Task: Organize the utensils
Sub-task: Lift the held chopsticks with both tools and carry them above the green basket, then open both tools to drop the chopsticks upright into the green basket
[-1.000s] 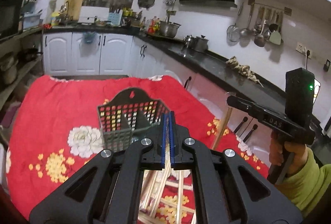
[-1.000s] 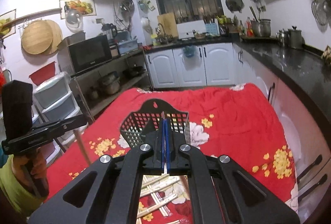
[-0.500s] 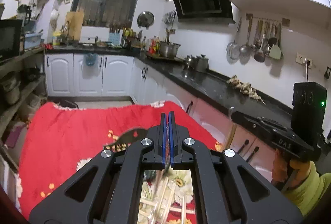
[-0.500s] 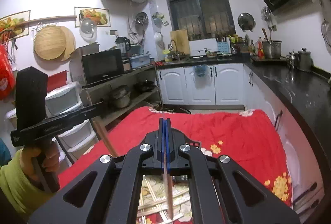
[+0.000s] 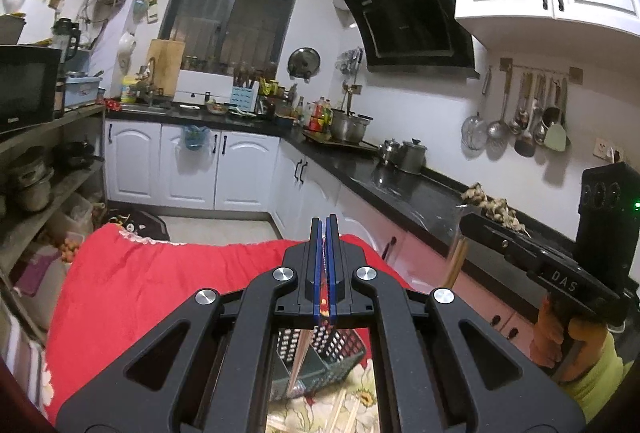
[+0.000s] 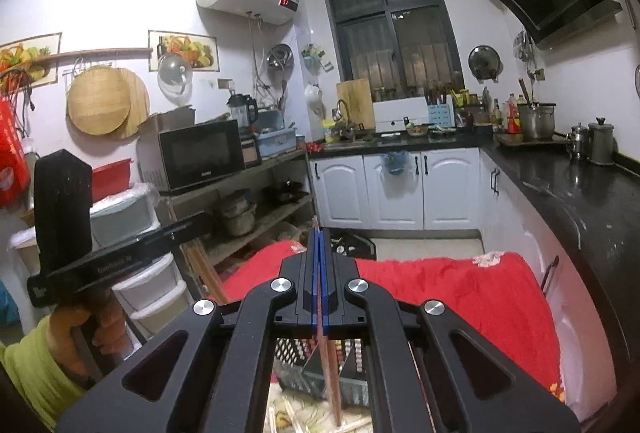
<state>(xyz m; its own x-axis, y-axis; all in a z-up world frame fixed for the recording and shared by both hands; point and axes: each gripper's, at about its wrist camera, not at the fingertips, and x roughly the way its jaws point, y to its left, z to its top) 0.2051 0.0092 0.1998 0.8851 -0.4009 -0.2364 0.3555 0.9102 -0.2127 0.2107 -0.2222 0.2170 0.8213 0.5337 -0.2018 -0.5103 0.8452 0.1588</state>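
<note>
Hanging above the grey basket (image 5: 320,365) on the red-clothed surface (image 5: 132,285), left tongs (image 5: 325,269) and right tongs (image 6: 319,273) each pinch a chopstick (image 6: 330,373).

basket (image 5: 320,357) half hidden, chopsticks (image 6: 280,421) cut off

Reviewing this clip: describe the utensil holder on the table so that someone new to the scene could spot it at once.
Start at the table under the red floral cloth. Near its front, just beyond the loose wooden chopsticks, sits the dark plastic basket. Its perforated lattice walls and inner divider set it apart from everything else on the cloth.
</note>
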